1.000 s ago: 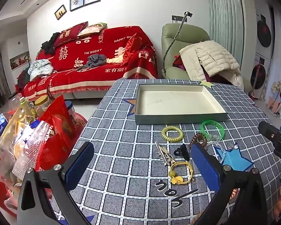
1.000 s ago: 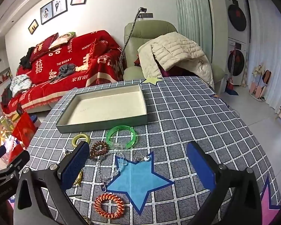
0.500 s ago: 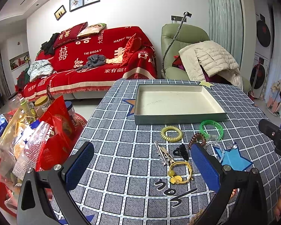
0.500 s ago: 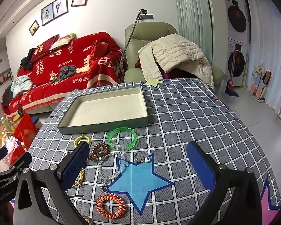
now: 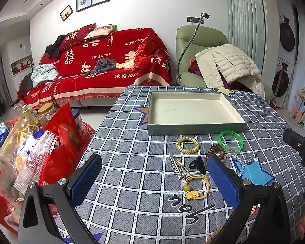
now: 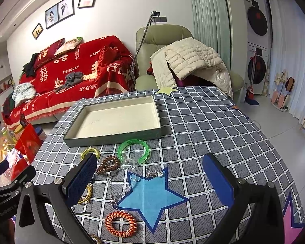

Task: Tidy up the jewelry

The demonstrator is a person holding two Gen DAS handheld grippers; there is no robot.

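- The left claw (image 5: 154, 180) hangs over the near part of the counter (image 6: 213, 122) with its blue pads spread wide, gripping nothing.
- The right claw (image 6: 150, 180) is likewise spread wide and empty, above the blue star (image 6: 152, 195) printed on the checked cloth.
- A shallow grey tray (image 5: 193, 129) with a cream inside sits toward the far side of the counter, and nothing lies in it.
- Just in front of the tray's near wall lie a yellow coil hair tie (image 5: 187, 144) and a green bangle (image 5: 230, 141), side by side and apart.
- A brown coil hair tie (image 6: 108, 164) lies near the green bangle, beside the right claw's left pad (in the left wrist view it is partly hidden behind a pad).
- A clear bead chain (image 6: 124, 185) trails from the bangle's edge down across the star.
- An orange coil hair tie (image 6: 121, 223) lies nearest the right camera, just off the star's lower left point.
- Between the left claw's pads lie a silver hair clip (image 5: 178, 168), a small black claw clip (image 5: 198, 164) and a yellow cord bracelet (image 5: 196, 187) with beads, the clip touching the bracelet.
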